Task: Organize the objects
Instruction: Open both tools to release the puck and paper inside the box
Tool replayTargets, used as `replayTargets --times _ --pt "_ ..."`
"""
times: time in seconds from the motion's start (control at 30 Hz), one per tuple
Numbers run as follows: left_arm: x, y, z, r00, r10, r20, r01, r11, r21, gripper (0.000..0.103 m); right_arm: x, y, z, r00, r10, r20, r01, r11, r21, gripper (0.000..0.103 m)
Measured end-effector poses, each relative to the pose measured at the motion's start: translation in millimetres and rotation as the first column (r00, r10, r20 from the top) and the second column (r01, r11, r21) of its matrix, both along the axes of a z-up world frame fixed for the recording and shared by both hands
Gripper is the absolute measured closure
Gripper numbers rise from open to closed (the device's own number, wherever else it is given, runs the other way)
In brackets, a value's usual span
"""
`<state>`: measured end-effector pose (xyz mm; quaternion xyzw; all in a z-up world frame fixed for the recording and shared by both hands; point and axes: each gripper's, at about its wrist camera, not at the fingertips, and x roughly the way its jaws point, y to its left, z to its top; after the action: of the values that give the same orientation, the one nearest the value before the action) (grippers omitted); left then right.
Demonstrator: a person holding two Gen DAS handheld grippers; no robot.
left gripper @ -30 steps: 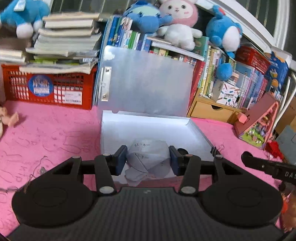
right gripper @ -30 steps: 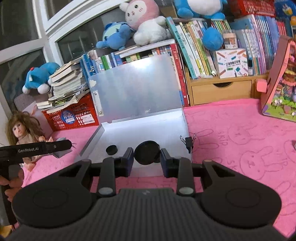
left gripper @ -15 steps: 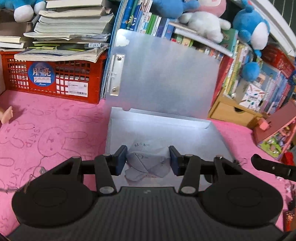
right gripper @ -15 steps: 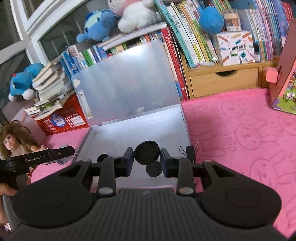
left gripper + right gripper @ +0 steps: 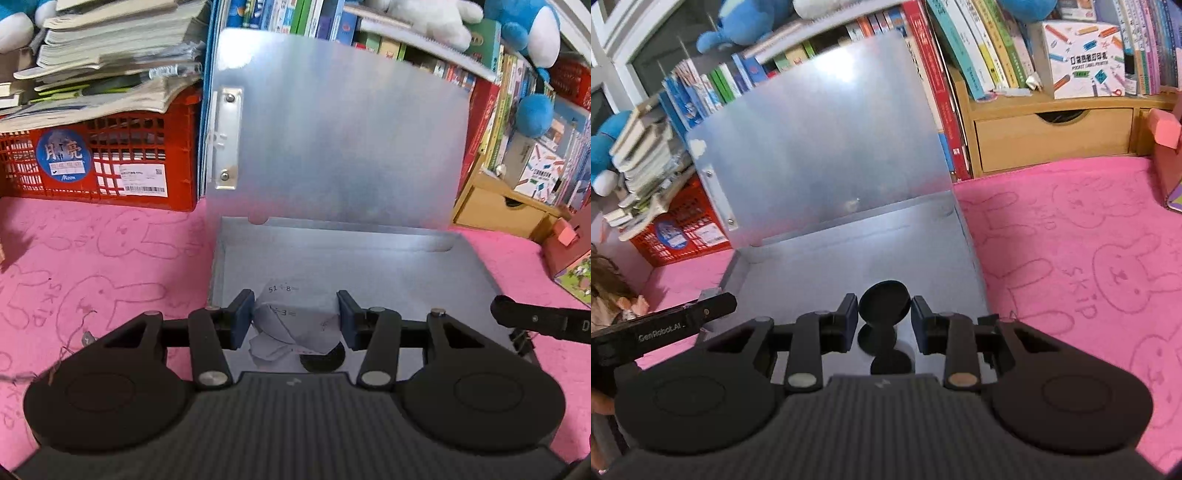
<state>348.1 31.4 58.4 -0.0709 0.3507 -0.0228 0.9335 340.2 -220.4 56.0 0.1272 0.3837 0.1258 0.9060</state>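
Observation:
An open grey box point(image 5: 369, 266) lies on the pink mat with its lid point(image 5: 351, 129) standing upright behind it. My left gripper point(image 5: 295, 317) is over the box's near left part, shut on a crumpled sheet of paper point(image 5: 299, 325) with sums written on it. A black disc point(image 5: 321, 360) lies in the box just under the paper. In the right wrist view my right gripper point(image 5: 884, 314) is shut on a black round disc point(image 5: 884, 302) over the box floor point(image 5: 820, 266). Two more black discs point(image 5: 877, 338) lie in the box beneath it. The left gripper's finger point(image 5: 713, 306) shows at the left.
A red crate point(image 5: 110, 162) under stacked books stands left of the lid, with a row of books and plush toys behind. A wooden drawer unit point(image 5: 1052, 136) and a toy house point(image 5: 569, 254) are to the right. A doll point(image 5: 605, 291) lies far left. A binder clip point(image 5: 521, 339) sits beside the box.
Both grippers have moved forward and down over the box, which now fills more of each view. Paper and disc stay held.

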Motion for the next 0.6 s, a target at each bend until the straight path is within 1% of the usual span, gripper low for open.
replayTargets --times 0.17,0.23,0.37,0.5,0.57,0.6 --pt "12.5 0.7 -11.8 1.000 -0.007 -0.020 0.008 1.000 0.020 0.049 13.3 7.2 -13.6 0.999 0.006 -0.031 -0.007 0.999 -0.035 0.066" --pt "16.3 1.7 -15.1 1.000 -0.009 -0.026 0.010 0.999 0.037 0.049 16.5 10.1 -18.1 1.000 0.004 -0.030 -0.005 0.999 -0.048 0.065" --pt "19.9 4.7 -18.6 0.999 -0.016 -0.039 0.018 0.999 0.046 0.049 21.2 14.3 -26.0 1.000 0.000 -0.029 -0.002 0.998 -0.056 0.065" --pt "20.3 4.3 -20.7 0.999 -0.020 -0.038 0.022 0.998 0.056 0.048 22.1 18.2 -27.0 1.000 0.001 -0.021 -0.002 0.997 -0.071 0.064" --pt "20.2 4.4 -20.6 0.999 -0.027 -0.035 0.028 0.998 0.051 0.046 20.9 18.4 -25.3 1.000 -0.001 -0.021 -0.001 0.998 -0.069 0.047" --pt "19.5 4.5 -19.8 0.999 -0.030 -0.034 0.031 0.998 0.050 0.043 20.0 18.3 -23.9 1.000 -0.002 -0.015 0.001 0.998 -0.067 0.046"
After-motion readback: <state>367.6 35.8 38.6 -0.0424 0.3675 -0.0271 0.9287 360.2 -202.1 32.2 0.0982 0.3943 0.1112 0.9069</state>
